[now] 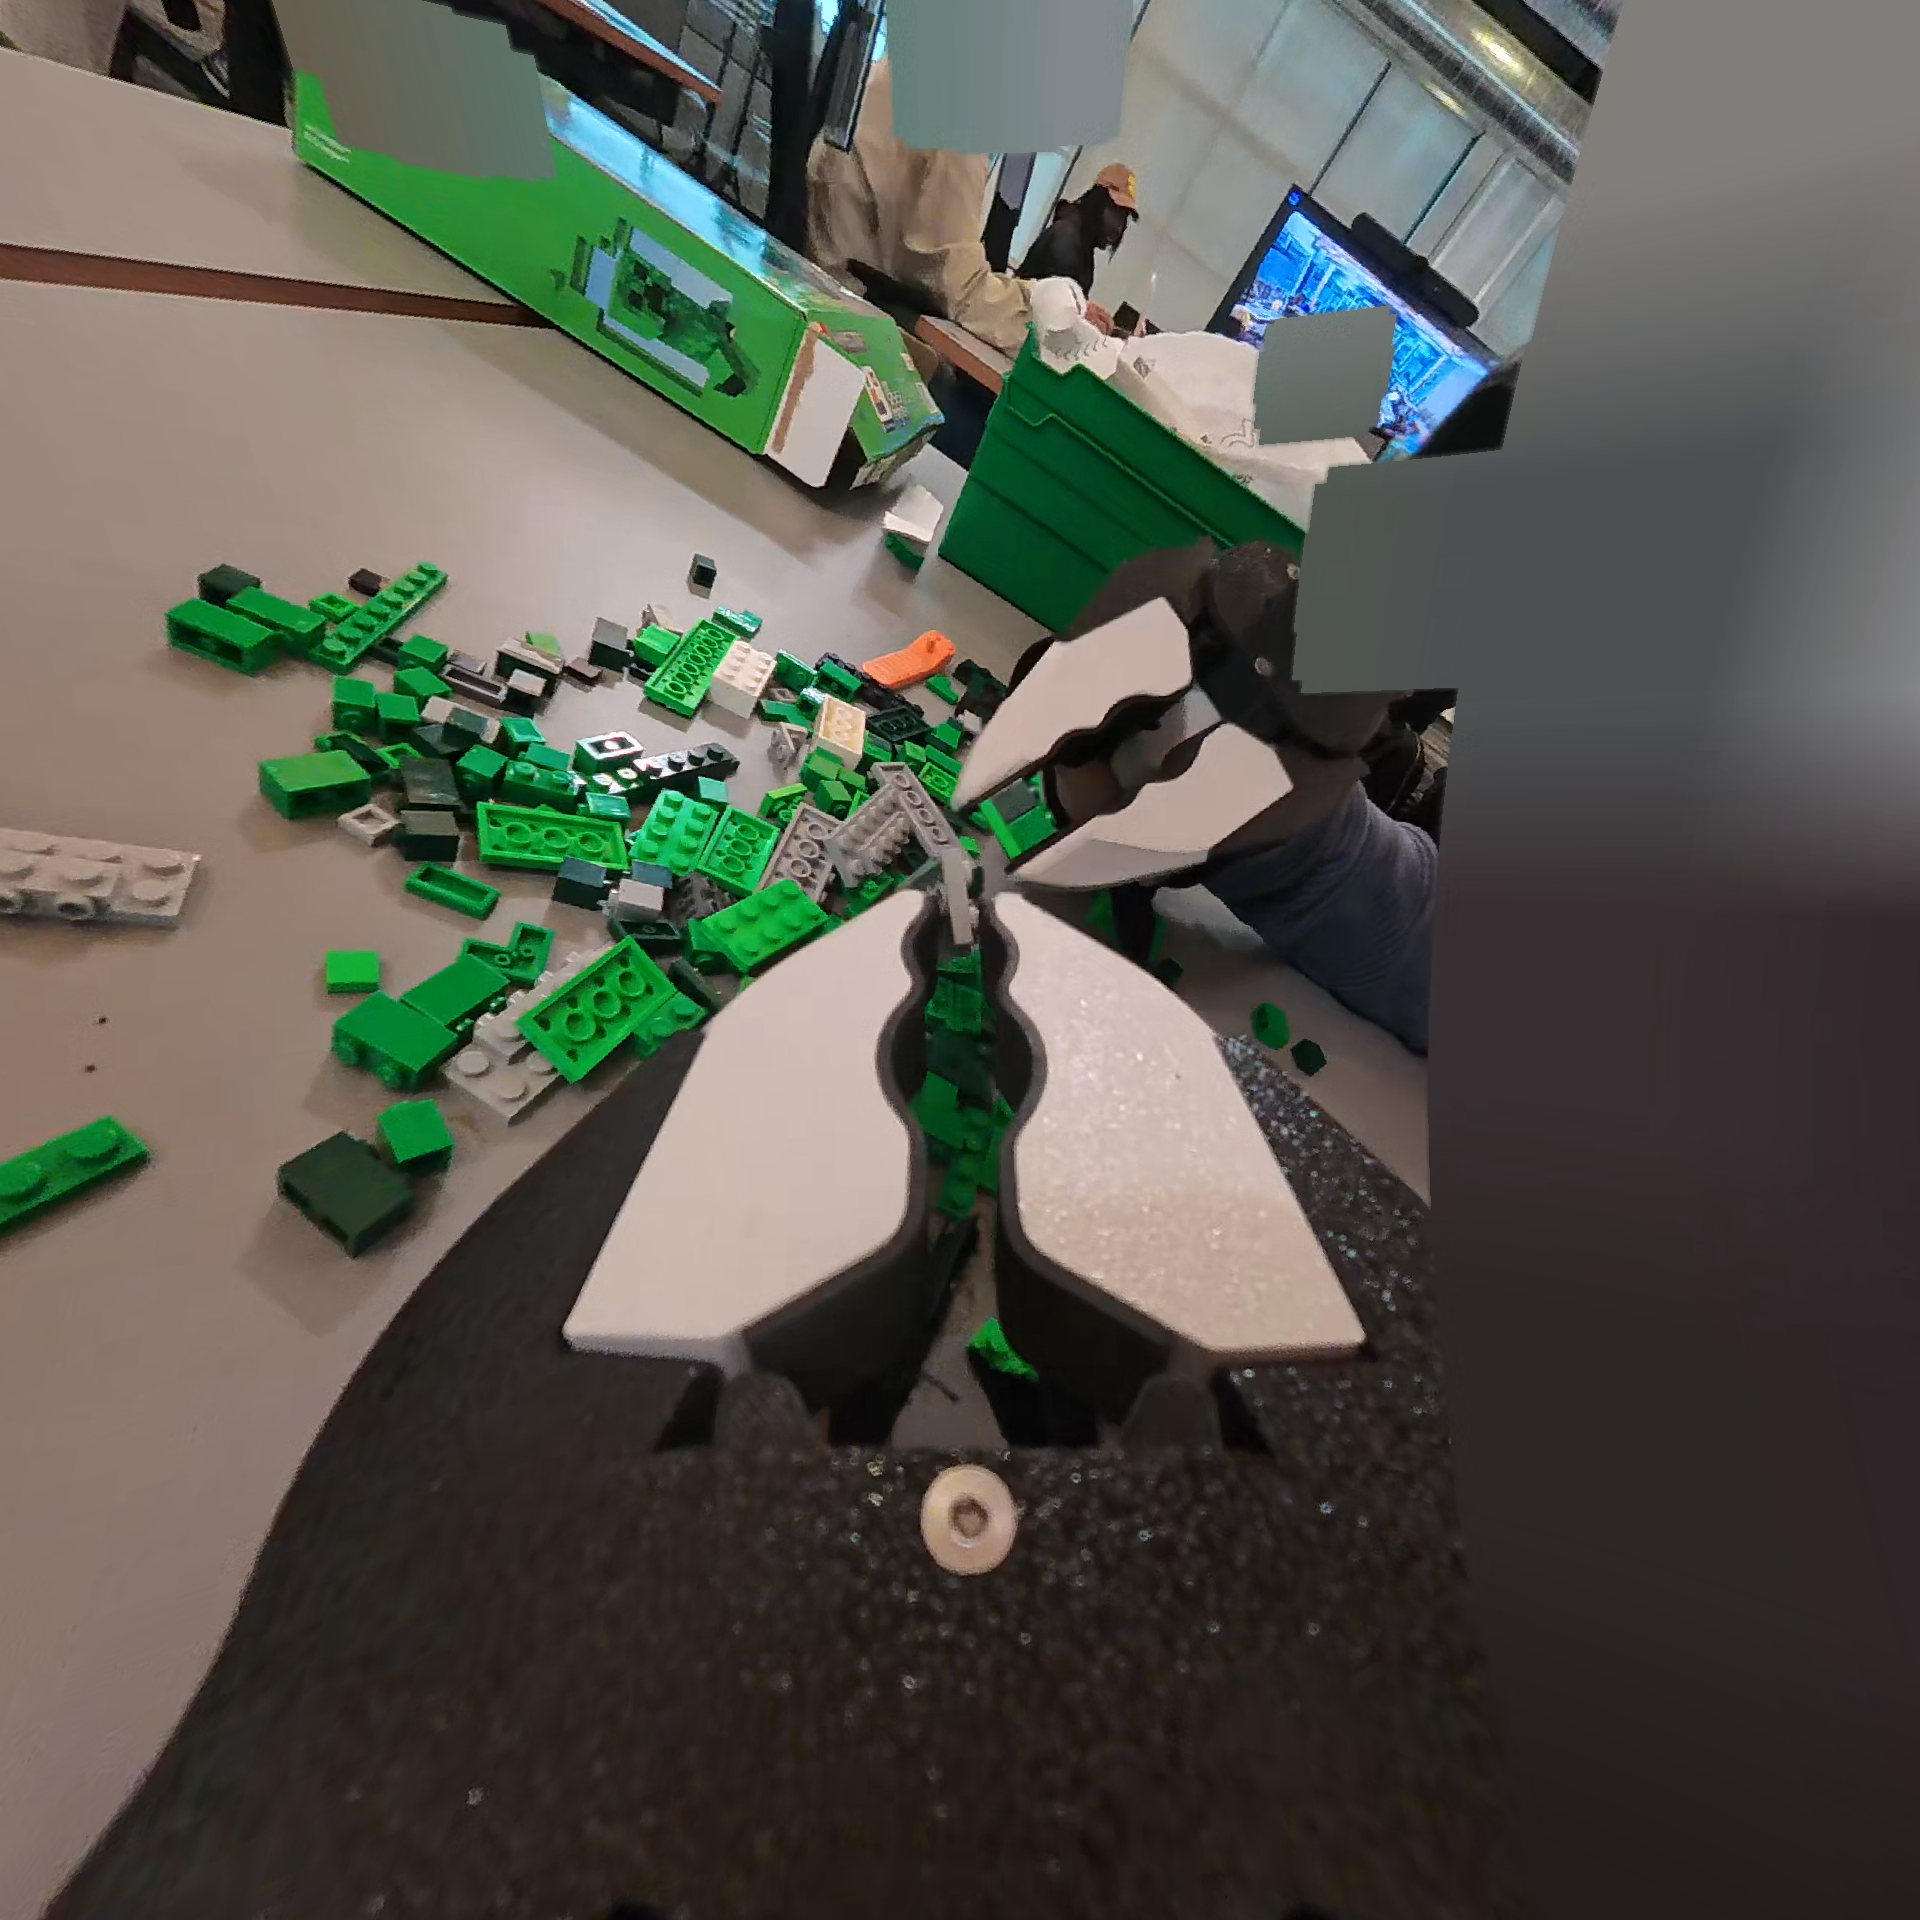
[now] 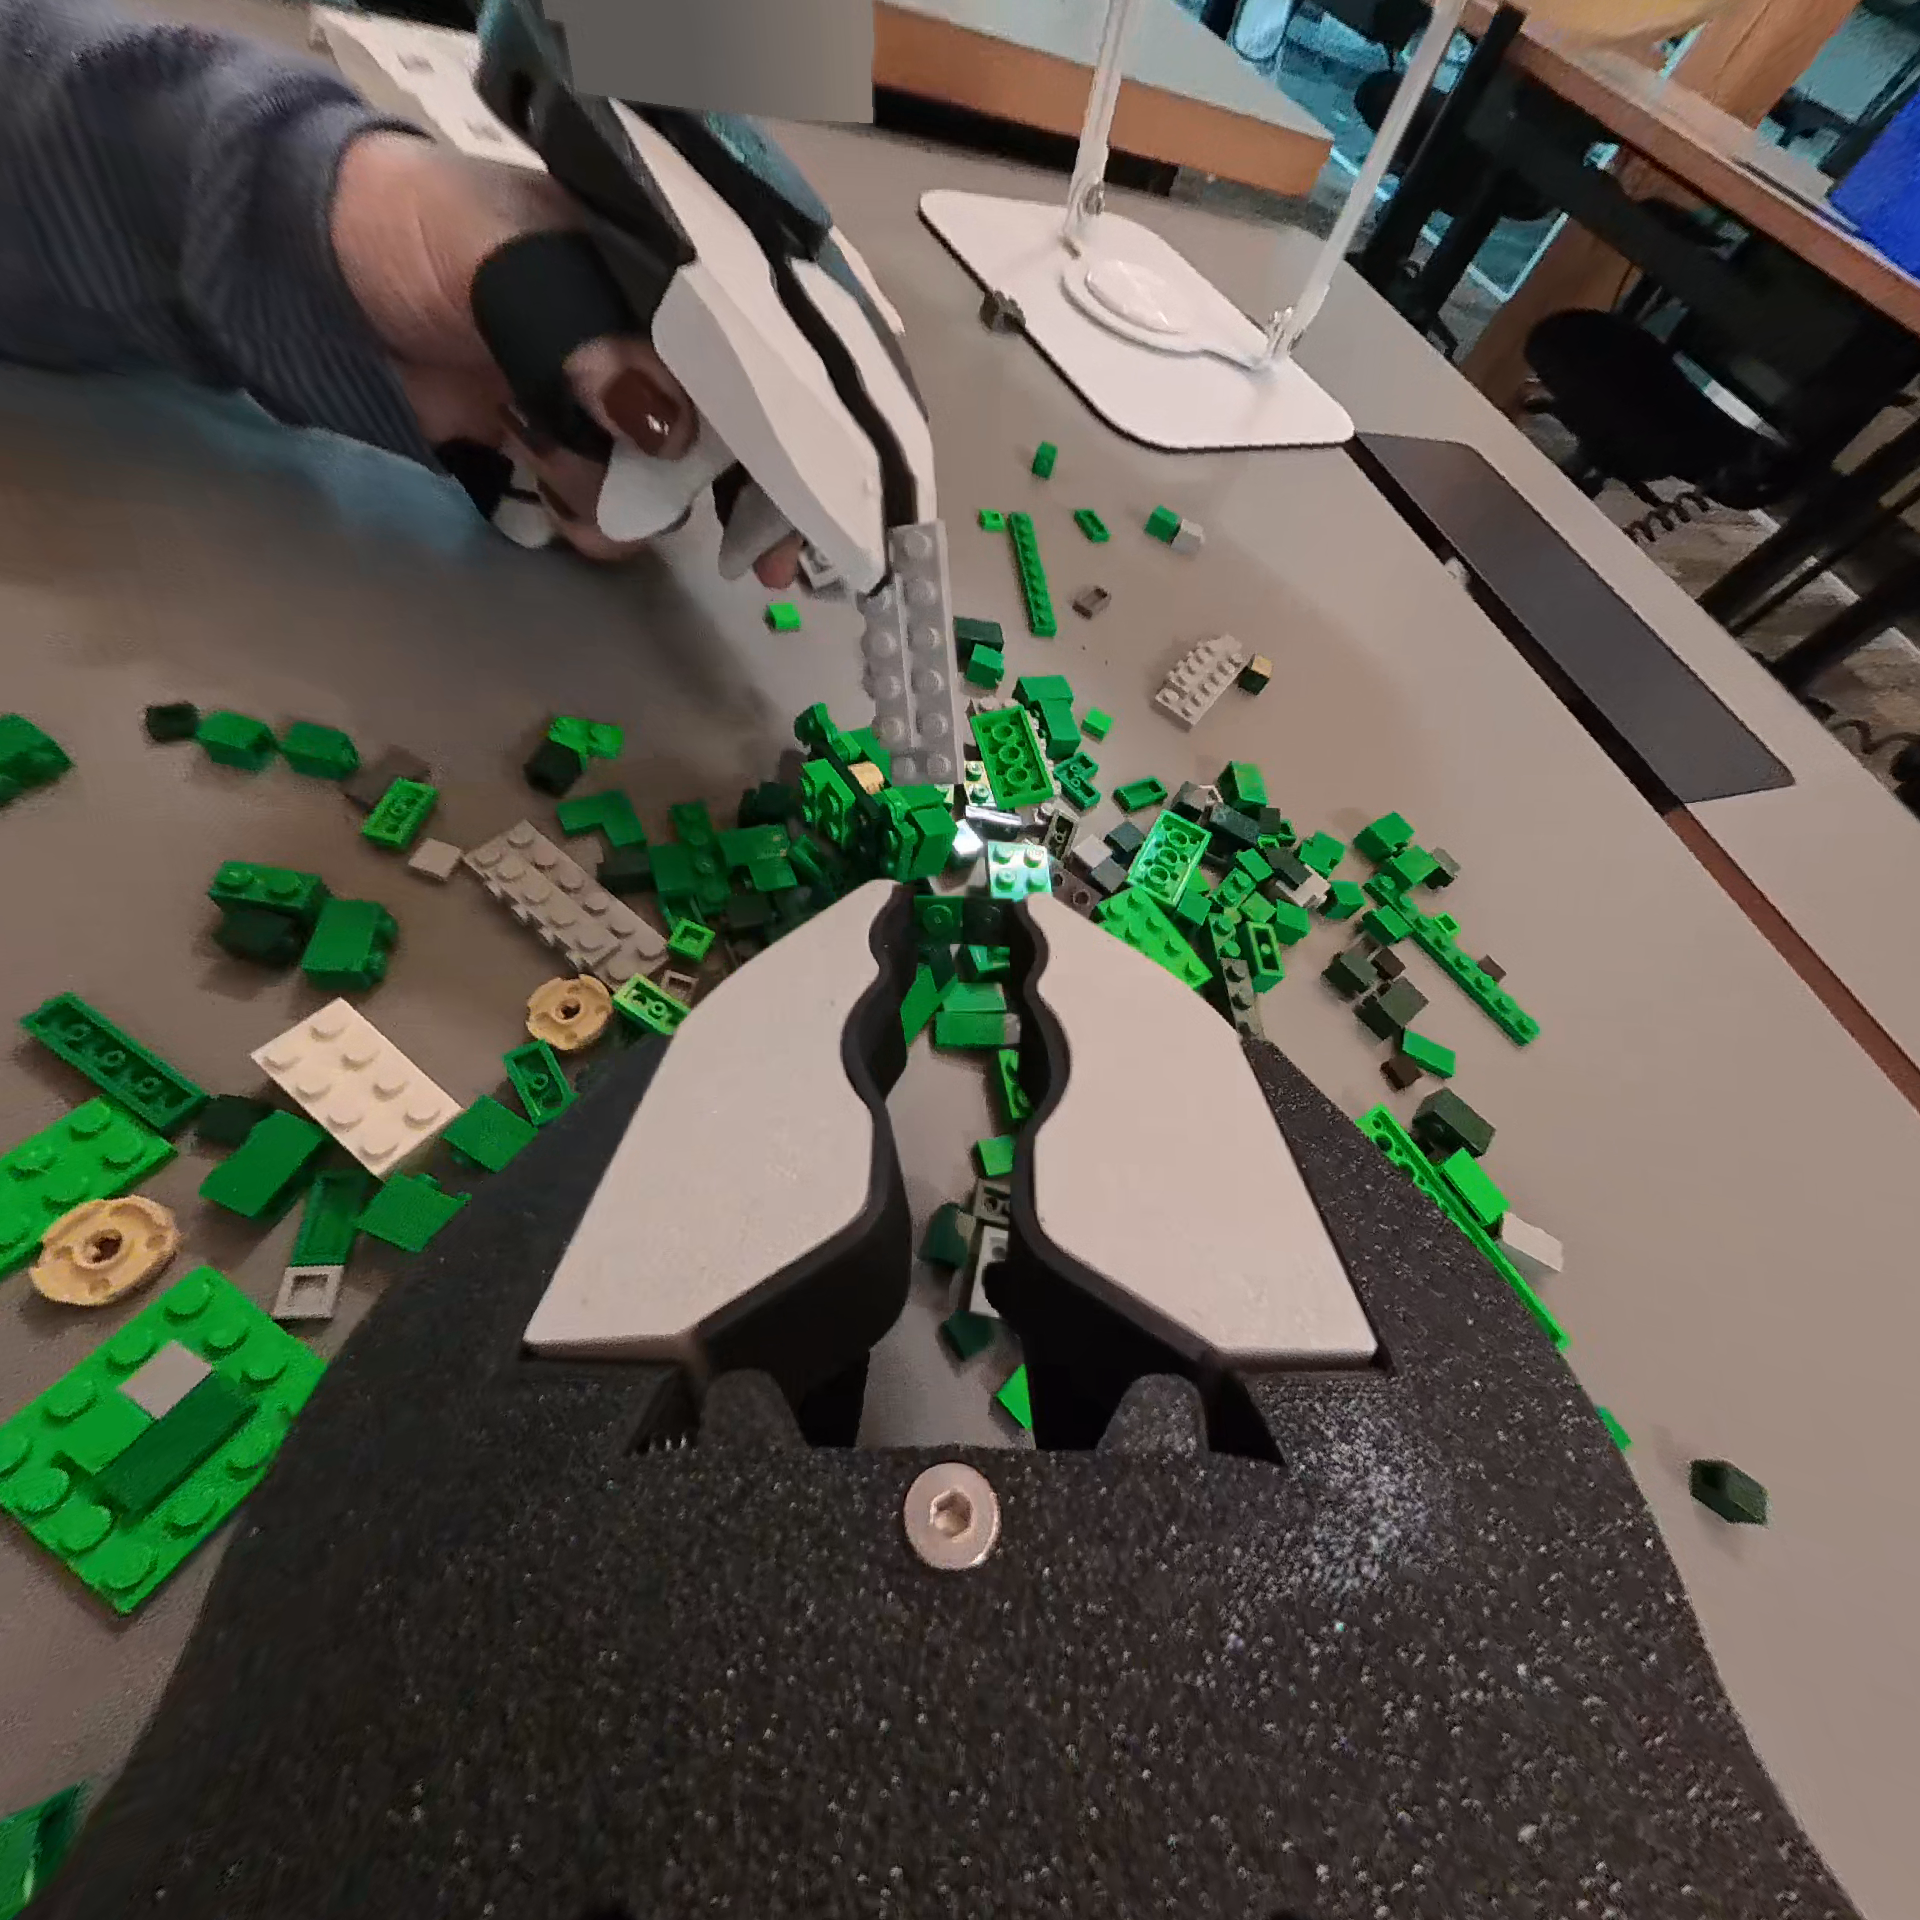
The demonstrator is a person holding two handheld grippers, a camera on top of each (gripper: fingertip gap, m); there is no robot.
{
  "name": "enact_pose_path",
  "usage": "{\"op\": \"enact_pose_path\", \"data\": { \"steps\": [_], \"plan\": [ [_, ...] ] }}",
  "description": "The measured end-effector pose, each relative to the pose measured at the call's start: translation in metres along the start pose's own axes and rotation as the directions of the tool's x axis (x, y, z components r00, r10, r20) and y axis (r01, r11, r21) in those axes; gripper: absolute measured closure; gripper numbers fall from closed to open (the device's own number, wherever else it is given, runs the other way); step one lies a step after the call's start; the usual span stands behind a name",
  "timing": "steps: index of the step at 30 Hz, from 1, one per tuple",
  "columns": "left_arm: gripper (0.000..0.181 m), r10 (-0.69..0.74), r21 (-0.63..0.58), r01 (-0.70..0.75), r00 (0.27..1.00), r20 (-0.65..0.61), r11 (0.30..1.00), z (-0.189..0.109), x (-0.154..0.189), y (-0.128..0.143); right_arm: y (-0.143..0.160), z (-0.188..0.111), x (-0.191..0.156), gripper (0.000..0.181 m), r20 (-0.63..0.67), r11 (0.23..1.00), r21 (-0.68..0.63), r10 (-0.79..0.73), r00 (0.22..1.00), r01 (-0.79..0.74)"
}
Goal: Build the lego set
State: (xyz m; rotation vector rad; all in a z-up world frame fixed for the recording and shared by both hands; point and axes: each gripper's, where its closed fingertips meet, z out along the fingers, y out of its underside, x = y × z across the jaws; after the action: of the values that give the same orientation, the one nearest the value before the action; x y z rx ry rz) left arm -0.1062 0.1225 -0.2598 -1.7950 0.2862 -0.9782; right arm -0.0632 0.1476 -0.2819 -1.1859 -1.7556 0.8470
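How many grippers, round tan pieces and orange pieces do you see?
Grippers: 2 (left gripper, shut on a grey plate; right gripper, open)
Round tan pieces: 2, the other farther left
Orange brick separator: 1
Total: 5

Bright, even indoor light; soft shadows under bricks (image 2: 935, 831) on table (image 1: 312, 468). Strong wide-angle bending at frame edges. Motion blur on sleeve (image 2: 156, 208).

A long grey studded plate (image 2: 912, 649) hangs tilted, pinched at its top end, above a heap of green, grey and white bricks (image 2: 935, 862) scattered on the bench (image 2: 1558, 1195).
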Motion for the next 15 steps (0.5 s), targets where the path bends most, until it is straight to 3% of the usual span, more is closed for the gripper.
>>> {"op": "enact_pose_path", "data": {
  "steps": [11,15],
  "plan": [
    [0.143,0.138,-0.009,-0.140,0.963,0.233,0.990,-0.005,-0.022,-0.005,-0.010,0.001,-0.002,0.164,-0.057,0.992,0.036,-0.120,0.991,0.122],
    [0.146,0.210,-0.006,-0.212,0.963,0.172,0.977,0.001,-0.007,-0.005,-0.024,0.002,-0.012,0.164,-0.083,0.967,0.112,-0.220,0.972,0.228]
  ]
}}
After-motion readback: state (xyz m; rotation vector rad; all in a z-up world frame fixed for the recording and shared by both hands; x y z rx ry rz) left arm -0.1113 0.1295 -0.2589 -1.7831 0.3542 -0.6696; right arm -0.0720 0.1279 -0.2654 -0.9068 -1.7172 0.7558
